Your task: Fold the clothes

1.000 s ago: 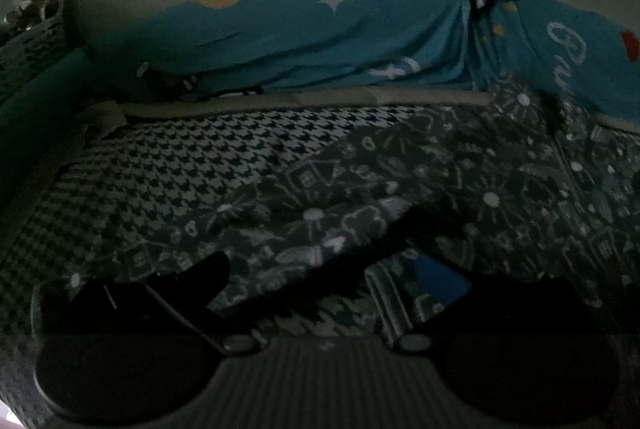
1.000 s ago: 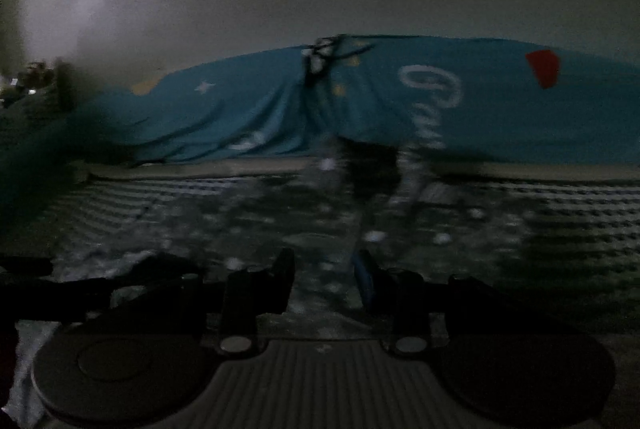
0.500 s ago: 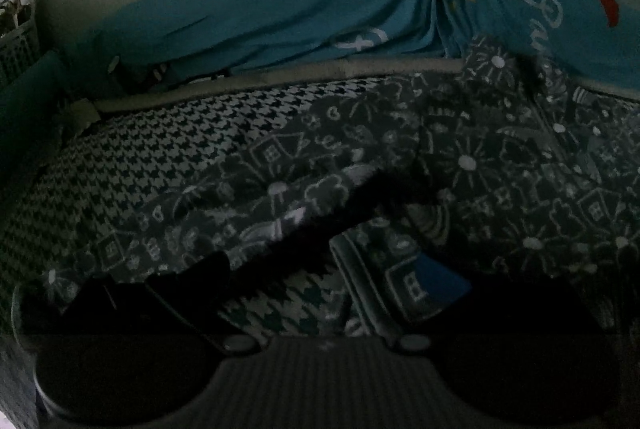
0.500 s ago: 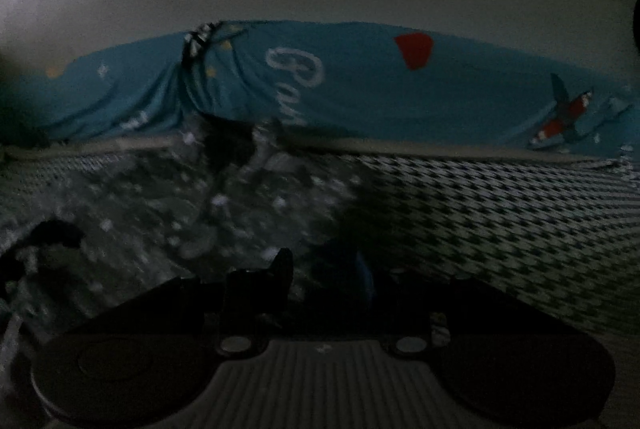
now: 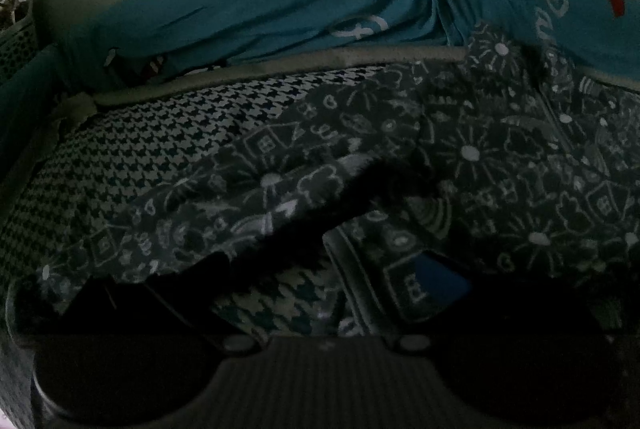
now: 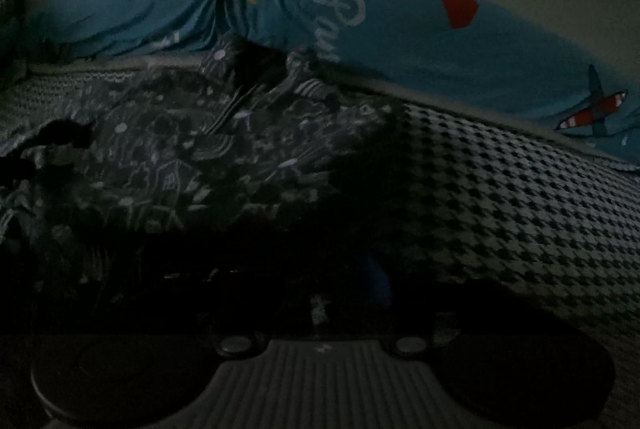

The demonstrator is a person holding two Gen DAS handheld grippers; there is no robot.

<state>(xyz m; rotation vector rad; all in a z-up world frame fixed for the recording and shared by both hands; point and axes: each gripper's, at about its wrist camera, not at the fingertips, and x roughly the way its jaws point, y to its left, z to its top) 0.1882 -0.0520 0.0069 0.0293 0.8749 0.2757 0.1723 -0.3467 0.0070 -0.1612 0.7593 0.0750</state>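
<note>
Left wrist view: the patterned garment [image 5: 460,157] is lying across the houndstooth bed cover [image 5: 152,145], filling centre and right of frame, long axis running lower left to upper right. The left tongs [image 5: 320,293] are standing apart, a hem fold against the right finger; grip unclear.

Right wrist view: the right tongs [image 6: 320,305] are opening, dark; garment left and ahead. Blue sheet [image 6: 400,29] script reads "Ba…", partial.

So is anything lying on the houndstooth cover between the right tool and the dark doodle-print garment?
Nothing visible. The dark doodle-print garment already reaches the right tool, whose jaws are opening; that spot is too dark to show contact. The black-and-white houndstooth cover beside it is bare.
</note>
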